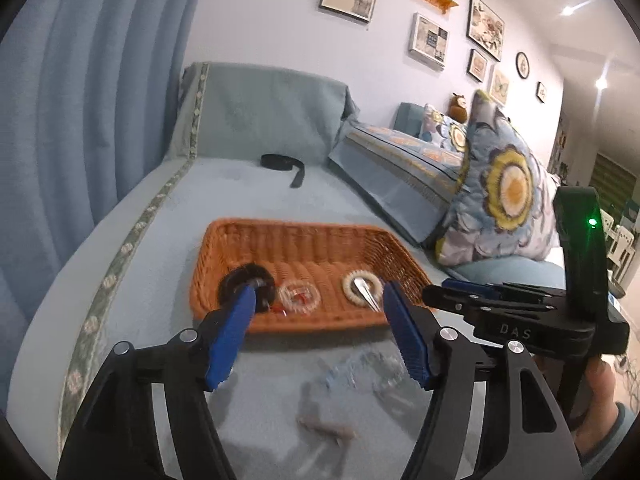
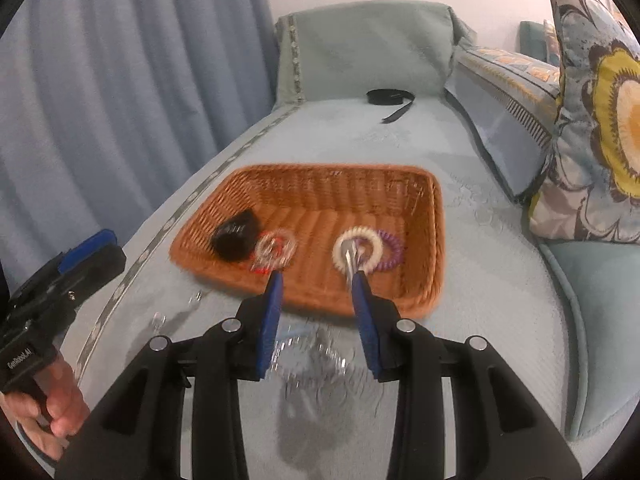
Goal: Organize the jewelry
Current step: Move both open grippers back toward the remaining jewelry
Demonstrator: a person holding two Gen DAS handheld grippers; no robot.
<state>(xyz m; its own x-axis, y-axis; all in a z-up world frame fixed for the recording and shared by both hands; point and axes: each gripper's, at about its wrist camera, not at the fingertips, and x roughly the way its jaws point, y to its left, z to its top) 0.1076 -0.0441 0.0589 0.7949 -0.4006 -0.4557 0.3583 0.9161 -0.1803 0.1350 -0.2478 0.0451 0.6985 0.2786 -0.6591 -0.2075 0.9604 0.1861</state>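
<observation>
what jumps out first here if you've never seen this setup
The orange wicker basket on the blue sofa seat, holding a black scrunchie, a clear coil hair tie, a cream one and a purple one. Both blue-padded tongs, left and right, hang open just before it.

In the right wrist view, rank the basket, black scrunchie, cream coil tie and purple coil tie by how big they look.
1. basket
2. black scrunchie and cream coil tie, about alike
3. purple coil tie, partly hidden

My room is softly lit; ceiling lamps [image 1: 567, 10] glare at upper right. Fisheye bends and darkens my edges. The basket [image 2: 436, 240] smears with motion blur; near shadows fall on the bedspread [image 2: 500, 320].
</observation>
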